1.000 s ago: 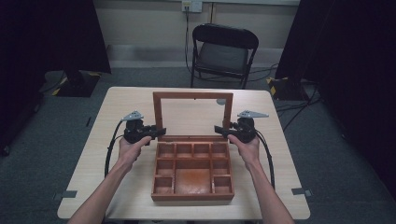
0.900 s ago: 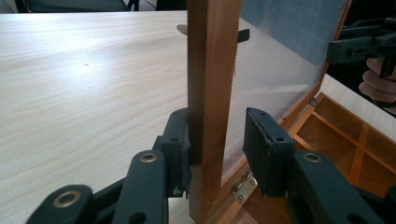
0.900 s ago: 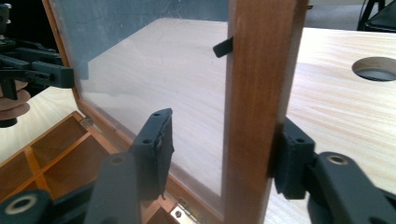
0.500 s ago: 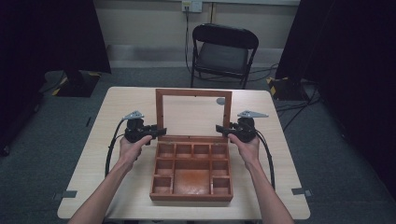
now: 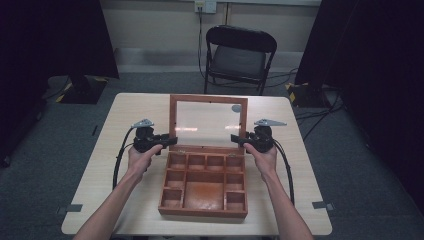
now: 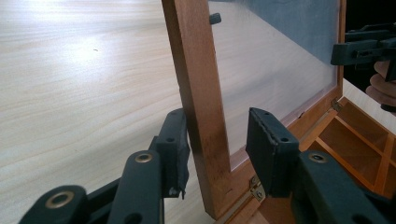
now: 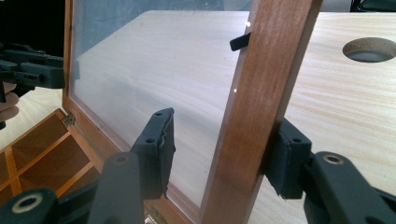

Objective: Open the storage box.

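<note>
Pale wood surface (image 5: 130,115) fills frame centre; folding chair (image 5: 239,55) upper middle, beyond it. Wooden box (image 5: 204,186) sits lower centre, glass lid (image 5: 209,122) standing near upright at its far edge. Your forearms enter from bottom, hands level at either side of lid's lower corners. Left hand-held gripper (image 5: 167,141) at left stile, right hand-held gripper (image 5: 238,140) at right stile. Gripper views add what high view cannot: left hand-held gripper (image 6: 218,149) jaws parted, straddling stile, outer pad touching wood; right hand-held gripper (image 7: 224,149) likewise parted around its stile; brass hinge (image 6: 255,188) low on lid.
</note>
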A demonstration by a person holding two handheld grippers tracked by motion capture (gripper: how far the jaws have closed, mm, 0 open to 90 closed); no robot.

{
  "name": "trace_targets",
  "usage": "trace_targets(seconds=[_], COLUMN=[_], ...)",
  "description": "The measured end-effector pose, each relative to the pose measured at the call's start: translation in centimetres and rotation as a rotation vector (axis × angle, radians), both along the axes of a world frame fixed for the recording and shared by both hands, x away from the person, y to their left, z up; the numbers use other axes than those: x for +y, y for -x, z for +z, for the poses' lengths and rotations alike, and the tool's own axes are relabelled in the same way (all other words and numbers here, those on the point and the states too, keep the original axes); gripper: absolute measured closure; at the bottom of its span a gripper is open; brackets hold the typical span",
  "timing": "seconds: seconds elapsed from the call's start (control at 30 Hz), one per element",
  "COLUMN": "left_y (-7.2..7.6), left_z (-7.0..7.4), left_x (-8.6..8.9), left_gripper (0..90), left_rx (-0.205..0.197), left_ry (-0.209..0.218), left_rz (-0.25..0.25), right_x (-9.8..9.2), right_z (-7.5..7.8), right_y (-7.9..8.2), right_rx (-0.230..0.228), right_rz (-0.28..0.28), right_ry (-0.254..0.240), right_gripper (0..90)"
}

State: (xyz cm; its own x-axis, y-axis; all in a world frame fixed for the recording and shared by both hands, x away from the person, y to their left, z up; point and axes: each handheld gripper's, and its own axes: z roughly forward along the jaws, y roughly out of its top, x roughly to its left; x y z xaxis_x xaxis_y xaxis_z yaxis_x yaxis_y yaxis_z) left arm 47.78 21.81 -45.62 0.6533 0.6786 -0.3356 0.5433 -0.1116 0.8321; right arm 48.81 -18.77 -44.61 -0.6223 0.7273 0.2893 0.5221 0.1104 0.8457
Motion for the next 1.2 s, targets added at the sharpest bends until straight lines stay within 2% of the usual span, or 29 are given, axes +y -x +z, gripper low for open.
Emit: trace_targets(seconds=[0.43, 0.47, 0.63, 1.03, 1.2], left_y=[0.0, 0.1, -0.1, -0.5, -0.5], left_z=[-0.2, -0.3, -0.5, -1.1, -1.2], left_x=[0.3, 0.4, 0.5, 0.4, 0.3], left_gripper=[61.9, 62.0, 62.8, 60.9, 58.0], left_rx=[0.006, 0.005, 0.012, 0.038, 0.04], left_ry=[-0.002, 0.01, 0.0, 0.015, -0.007], left_rz=[0.004, 0.007, 0.004, 0.012, 0.019], right_x=[0.1, 0.2, 0.5, 0.6, 1.0], right_z=[-0.4, -0.4, -0.7, -1.4, -1.5], right_y=[-0.5, -0.5, -0.7, -1.1, -1.0], right_rx=[0.012, 0.016, 0.023, 0.051, 0.053], right_rz=[-0.007, -0.009, -0.017, -0.034, -0.052], right_ry=[-0.032, -0.037, -0.044, -0.049, -0.023], right_gripper=[47.6, 47.7, 46.0, 41.9, 37.6])
